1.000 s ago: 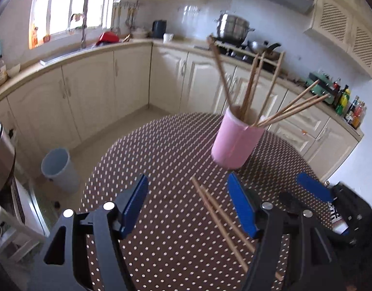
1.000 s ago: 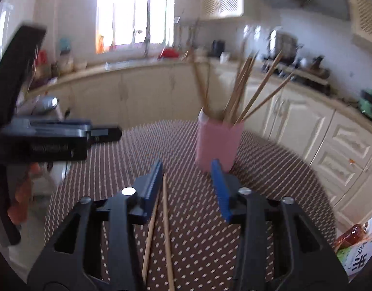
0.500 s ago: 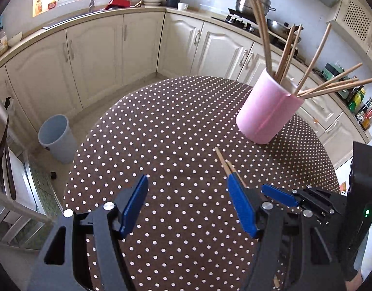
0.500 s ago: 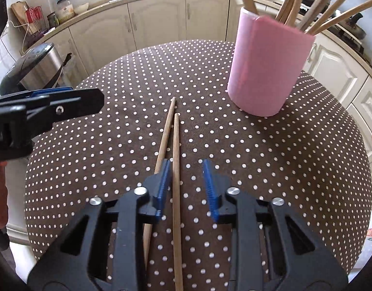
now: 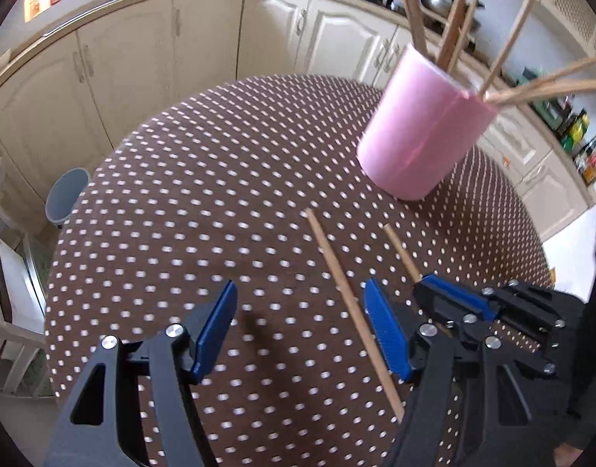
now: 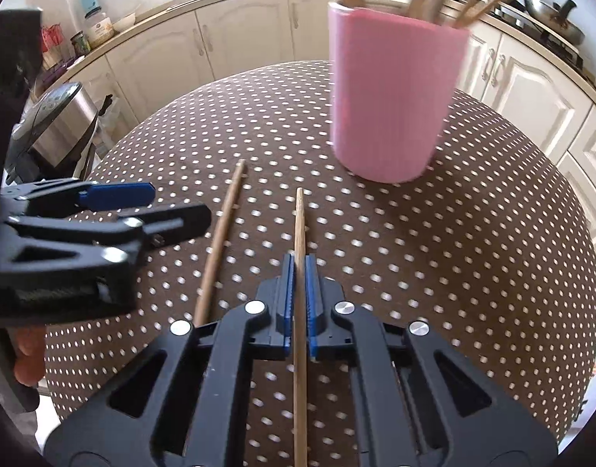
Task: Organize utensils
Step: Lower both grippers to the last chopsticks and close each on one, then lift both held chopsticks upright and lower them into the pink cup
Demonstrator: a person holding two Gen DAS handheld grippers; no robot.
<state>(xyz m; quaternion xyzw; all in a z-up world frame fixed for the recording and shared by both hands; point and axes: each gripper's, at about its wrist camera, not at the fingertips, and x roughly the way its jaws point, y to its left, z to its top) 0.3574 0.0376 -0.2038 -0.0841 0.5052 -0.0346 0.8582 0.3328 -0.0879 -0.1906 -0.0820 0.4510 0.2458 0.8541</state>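
A pink cup (image 6: 395, 97) holding several wooden chopsticks stands on the round brown polka-dot table (image 6: 473, 253); it also shows in the left wrist view (image 5: 422, 132). Two loose chopsticks lie on the table. My right gripper (image 6: 298, 268) is shut on one chopstick (image 6: 299, 225), which runs straight between its blue pads. The other chopstick (image 6: 220, 241) lies just to its left. My left gripper (image 5: 302, 311) is open and empty above the table, with that loose chopstick (image 5: 352, 311) near its right finger. The right gripper (image 5: 453, 299) shows there, closed on the second chopstick (image 5: 401, 253).
Cream kitchen cabinets (image 5: 204, 50) and a counter ring the table. A grey bin (image 5: 64, 198) stands on the floor at the left. A steel cooker (image 6: 60, 116) sits left of the table. A stove with pans (image 6: 547, 19) is at the back right.
My right gripper has closed on the right-hand chopstick, and the two chopsticks now lie further apart. Both grippers have moved lower and closer to the table and cup.
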